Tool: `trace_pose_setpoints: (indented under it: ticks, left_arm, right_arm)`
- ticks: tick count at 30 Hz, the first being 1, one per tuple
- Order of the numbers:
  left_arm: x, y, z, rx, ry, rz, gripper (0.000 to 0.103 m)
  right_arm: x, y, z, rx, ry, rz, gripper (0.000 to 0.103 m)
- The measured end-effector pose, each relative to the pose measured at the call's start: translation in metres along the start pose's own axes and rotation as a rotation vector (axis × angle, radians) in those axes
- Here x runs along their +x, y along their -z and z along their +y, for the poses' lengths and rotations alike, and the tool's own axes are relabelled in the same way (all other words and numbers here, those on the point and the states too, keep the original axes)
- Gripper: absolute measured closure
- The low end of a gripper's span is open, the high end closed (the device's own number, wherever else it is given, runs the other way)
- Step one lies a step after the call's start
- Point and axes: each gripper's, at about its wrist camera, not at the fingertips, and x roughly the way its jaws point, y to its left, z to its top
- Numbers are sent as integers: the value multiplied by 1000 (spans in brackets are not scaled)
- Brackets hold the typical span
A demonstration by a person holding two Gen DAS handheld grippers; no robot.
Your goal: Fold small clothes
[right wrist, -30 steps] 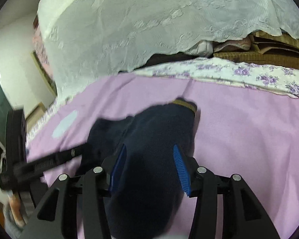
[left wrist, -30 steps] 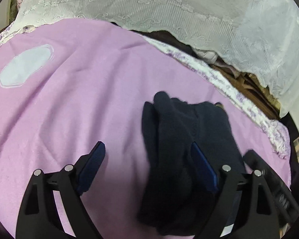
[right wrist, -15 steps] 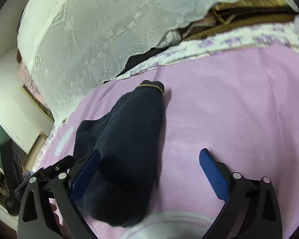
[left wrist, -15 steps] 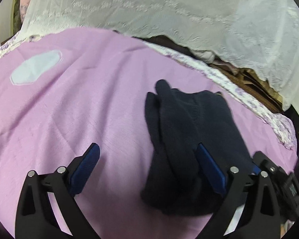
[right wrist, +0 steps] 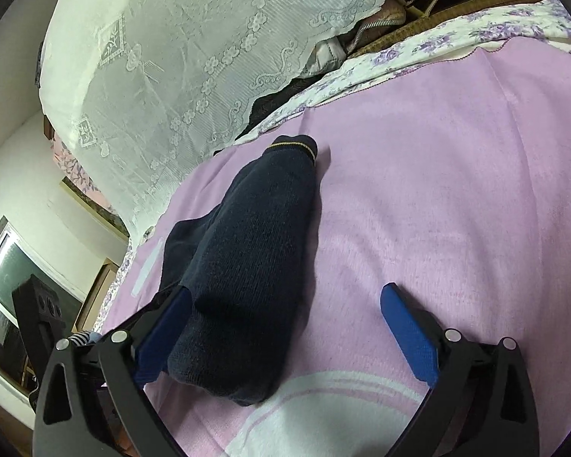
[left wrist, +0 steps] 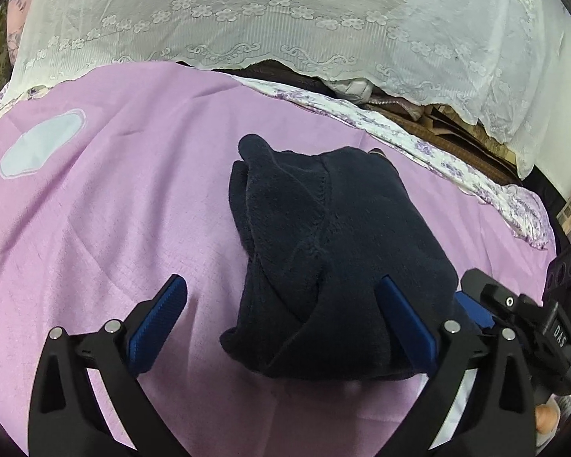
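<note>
A dark navy knitted garment point(left wrist: 323, 243) lies folded in a bundle on the pink bedspread point(left wrist: 106, 205). In the right wrist view the garment point(right wrist: 247, 266) shows a cuff with a yellow stripe at its far end. My left gripper point(left wrist: 281, 304) is open, with the near end of the bundle between its blue pads and its right pad against the fabric. My right gripper point(right wrist: 285, 316) is open, with its left pad beside the bundle's near end and its right pad over bare bedspread point(right wrist: 456, 190). The right gripper also shows in the left wrist view point(left wrist: 514, 312) at the bundle's right.
A white lace cover point(left wrist: 285, 19) drapes over stacked things behind the bed. A floral sheet edge point(left wrist: 437, 141) runs along the far side. A pale patch point(left wrist: 42, 144) marks the bedspread at left. A window and framed items point(right wrist: 19, 266) stand at left.
My right gripper was shut on the garment a second ago and has opened and let go. Both grippers have drawn back a little. The garment now lies flat on the bedspread.
</note>
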Motion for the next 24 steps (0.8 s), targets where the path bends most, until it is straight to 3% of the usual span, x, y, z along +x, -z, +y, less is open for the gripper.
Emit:
trace_pose_setpoints:
  ticks: [9, 17, 21, 24]
  left_arm:
    - [3, -8, -3, 1, 34, -13, 5]
    - [16, -17, 3, -43, 164, 53, 5]
    - [39, -21, 26, -171, 280, 149, 5]
    - [52, -21, 43, -277, 365, 195, 5]
  right_arm:
    - [-14, 0, -15, 68, -122, -35, 3]
    - [-7, -6, -13, 68, -85, 11, 3]
    - [2, -19, -16, 97, -85, 74, 3]
    - [9, -29, -20, 136, -134, 98, 3]
